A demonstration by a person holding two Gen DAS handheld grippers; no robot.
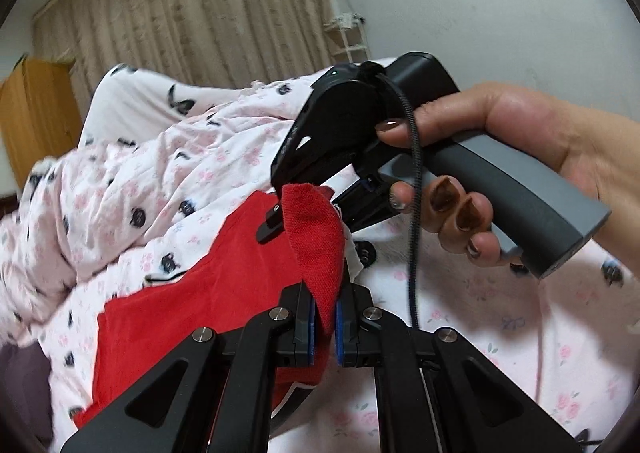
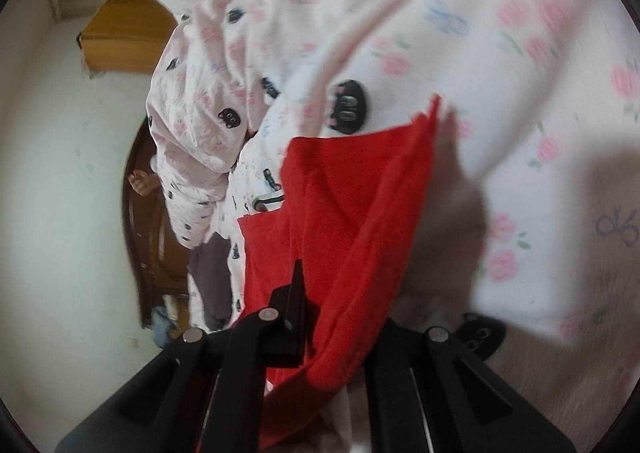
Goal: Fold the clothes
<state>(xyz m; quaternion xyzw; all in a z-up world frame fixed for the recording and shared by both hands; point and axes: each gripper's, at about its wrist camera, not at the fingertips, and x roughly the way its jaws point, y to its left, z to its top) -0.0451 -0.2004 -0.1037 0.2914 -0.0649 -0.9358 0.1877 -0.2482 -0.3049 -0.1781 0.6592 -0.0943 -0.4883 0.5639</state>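
Observation:
A red garment (image 1: 192, 317) lies across a bed covered in a white sheet (image 1: 500, 333) with pink flowers and black cat faces. My left gripper (image 1: 325, 323) is shut on a raised fold of the red garment. In the left wrist view my right gripper (image 1: 276, 219), held by a bare hand (image 1: 480, 141), pinches the same red edge just beyond mine. In the right wrist view the red garment (image 2: 344, 237) drapes over my right gripper (image 2: 320, 317) and hides its right finger; the left finger (image 2: 294, 305) presses against the cloth.
A crumpled quilt (image 1: 120, 189) in the same print is heaped at the far side of the bed. A wooden cabinet (image 1: 36, 117) and beige curtains (image 1: 180, 13) stand behind. A dark wooden door (image 2: 148, 237) shows in the right wrist view.

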